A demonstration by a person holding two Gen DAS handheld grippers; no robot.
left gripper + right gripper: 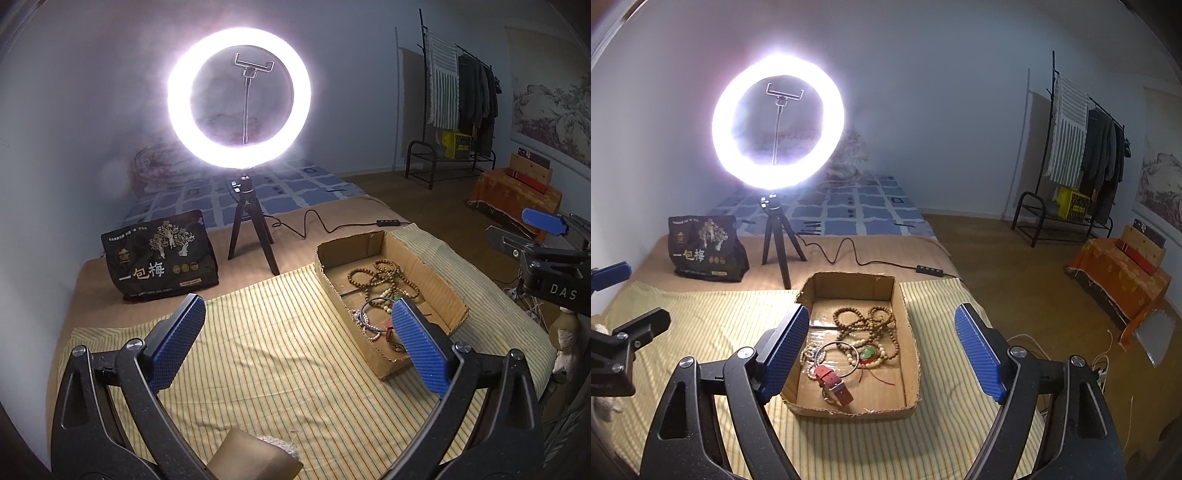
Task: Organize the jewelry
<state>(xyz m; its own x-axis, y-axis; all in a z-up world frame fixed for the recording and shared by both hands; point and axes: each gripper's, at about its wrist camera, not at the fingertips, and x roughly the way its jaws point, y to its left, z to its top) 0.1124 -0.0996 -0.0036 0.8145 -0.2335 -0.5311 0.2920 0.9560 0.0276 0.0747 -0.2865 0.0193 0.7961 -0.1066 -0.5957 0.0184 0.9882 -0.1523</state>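
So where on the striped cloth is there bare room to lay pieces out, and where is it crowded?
Bare: the striped cloth left of the cardboard box, running back to the black snack bag and ring light tripod; also a strip at its near edge. Crowded: inside the box, where wooden bead strands, a bangle and a red watch tangle.

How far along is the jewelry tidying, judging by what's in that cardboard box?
It looks nearly done. The wooden bead strands, metal bangle, green pendant and red-strapped watch all lie in the cardboard box, and the striped cloth shows no loose pieces. Nothing is in hand: the left claw and right claw are open and empty. The beads remain tangled.
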